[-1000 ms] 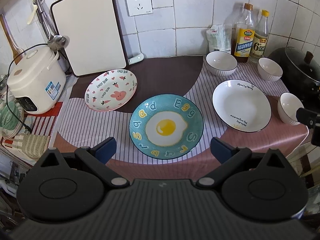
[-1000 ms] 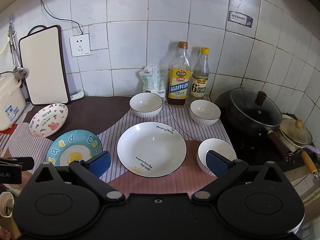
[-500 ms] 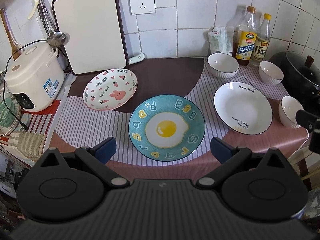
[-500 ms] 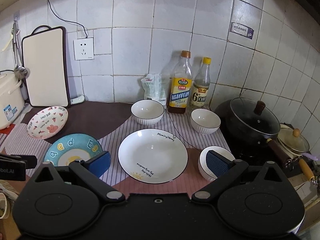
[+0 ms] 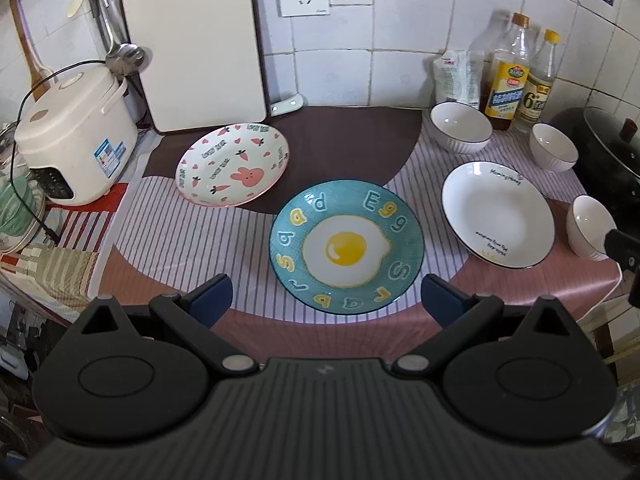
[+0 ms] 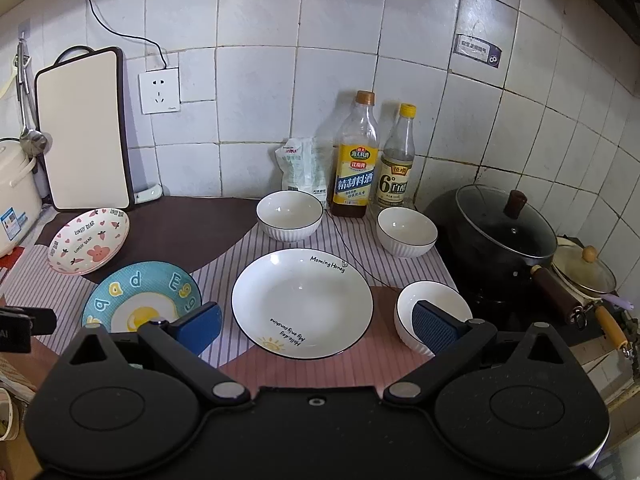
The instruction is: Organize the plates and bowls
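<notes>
On the counter lie three plates: a pink rabbit plate (image 5: 233,165) (image 6: 89,245) at the left, a teal fried-egg plate (image 5: 346,246) (image 6: 140,300) in the middle, and a white plate (image 5: 498,214) (image 6: 302,303) at the right. Three white bowls stand around the white plate: one at the back (image 5: 460,127) (image 6: 289,215), one by the pot (image 5: 553,152) (image 6: 407,231), one at the front right (image 5: 591,226) (image 6: 432,312). My left gripper (image 5: 326,300) is open and empty, in front of the egg plate. My right gripper (image 6: 316,326) is open and empty, in front of the white plate.
A rice cooker (image 5: 72,140) stands at the left. A cutting board (image 5: 196,44) leans on the tiled wall. Two bottles (image 6: 356,156) and a bag (image 6: 300,168) stand at the back. A black lidded pot (image 6: 504,236) sits at the right on the stove.
Both grippers have tilted upward and drawn slightly back, so the plates and bowls sit lower in both views. Nothing on the counter has moved.
</notes>
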Action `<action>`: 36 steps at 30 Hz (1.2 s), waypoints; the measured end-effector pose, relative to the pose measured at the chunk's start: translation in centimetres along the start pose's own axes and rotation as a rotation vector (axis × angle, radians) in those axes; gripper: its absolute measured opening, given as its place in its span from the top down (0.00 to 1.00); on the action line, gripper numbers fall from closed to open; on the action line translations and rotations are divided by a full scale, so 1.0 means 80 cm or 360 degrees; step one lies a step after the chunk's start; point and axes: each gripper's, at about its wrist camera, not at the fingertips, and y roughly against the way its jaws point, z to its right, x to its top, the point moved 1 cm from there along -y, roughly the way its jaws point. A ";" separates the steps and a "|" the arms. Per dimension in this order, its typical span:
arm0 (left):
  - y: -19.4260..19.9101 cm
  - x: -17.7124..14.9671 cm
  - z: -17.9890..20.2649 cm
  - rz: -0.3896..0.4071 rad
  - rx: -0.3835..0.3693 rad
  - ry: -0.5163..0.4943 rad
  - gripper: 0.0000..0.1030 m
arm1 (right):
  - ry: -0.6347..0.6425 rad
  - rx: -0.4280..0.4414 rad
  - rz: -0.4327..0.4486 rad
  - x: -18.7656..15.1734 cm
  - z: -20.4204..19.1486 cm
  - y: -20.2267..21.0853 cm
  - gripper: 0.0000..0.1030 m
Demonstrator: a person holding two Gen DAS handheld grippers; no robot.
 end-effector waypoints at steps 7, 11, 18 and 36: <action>-0.003 0.000 -0.008 0.0017 0.0046 0.0047 0.01 | -0.0004 -0.0015 0.0017 -0.002 -0.001 0.000 0.00; -0.004 0.001 -0.007 0.0014 0.0046 0.0036 0.01 | -0.0004 -0.0053 -0.0010 -0.004 -0.001 -0.002 0.00; -0.008 0.003 -0.007 -0.0028 0.0017 0.0029 0.01 | -0.0043 -0.0065 -0.0015 -0.006 0.003 -0.003 0.00; -0.013 0.035 -0.038 -0.0024 -0.0066 0.0083 0.01 | -0.0025 0.0077 0.0115 0.016 -0.021 -0.007 0.00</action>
